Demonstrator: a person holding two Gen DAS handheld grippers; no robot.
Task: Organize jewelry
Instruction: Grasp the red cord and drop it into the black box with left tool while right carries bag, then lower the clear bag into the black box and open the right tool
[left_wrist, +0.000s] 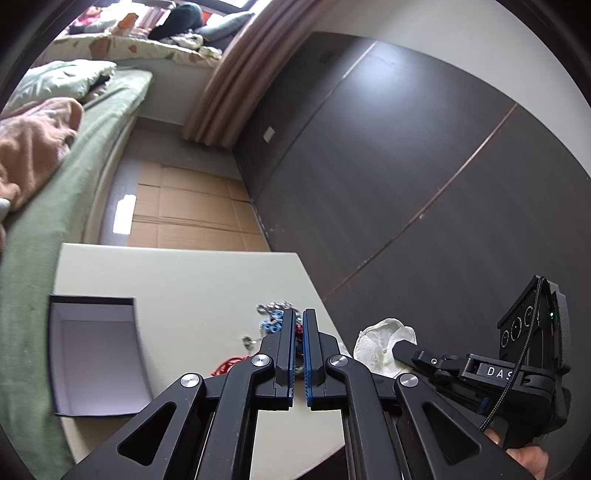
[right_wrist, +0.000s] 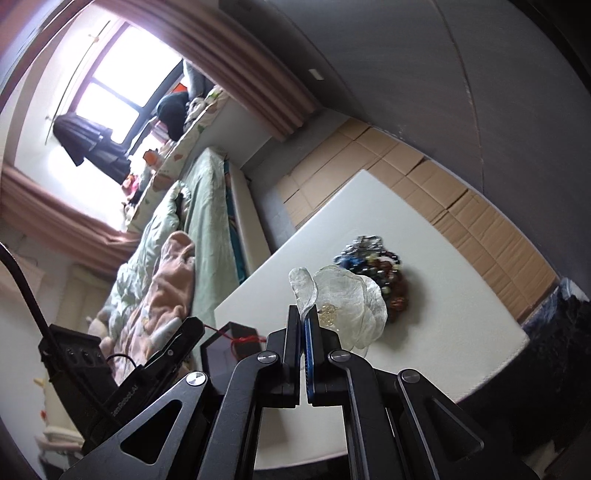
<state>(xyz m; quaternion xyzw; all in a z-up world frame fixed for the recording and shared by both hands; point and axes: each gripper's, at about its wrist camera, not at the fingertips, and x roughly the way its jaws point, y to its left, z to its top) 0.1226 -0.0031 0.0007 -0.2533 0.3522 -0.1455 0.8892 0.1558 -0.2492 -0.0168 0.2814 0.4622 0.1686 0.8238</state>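
Right gripper (right_wrist: 304, 314) clamped on a petal of the sheer white flower ornament (right_wrist: 343, 306), held over the white table (right_wrist: 461, 306). Left gripper (left_wrist: 299, 319) pinched nearly together above the jewelry pile (left_wrist: 275, 319), grasp unclear. Bead heap (right_wrist: 380, 266) just behind the flower; open box (left_wrist: 96, 358) at the table's left; red cord (left_wrist: 231, 363) nearby.

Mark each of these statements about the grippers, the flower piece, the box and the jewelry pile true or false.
1. The right gripper is shut on the white flower. True.
2. The open box is full of beads. False: it looks empty.
3. The jewelry pile lies on the white table. True.
4. The left gripper is wide open. False: it is shut, and something red shows between its jaws.
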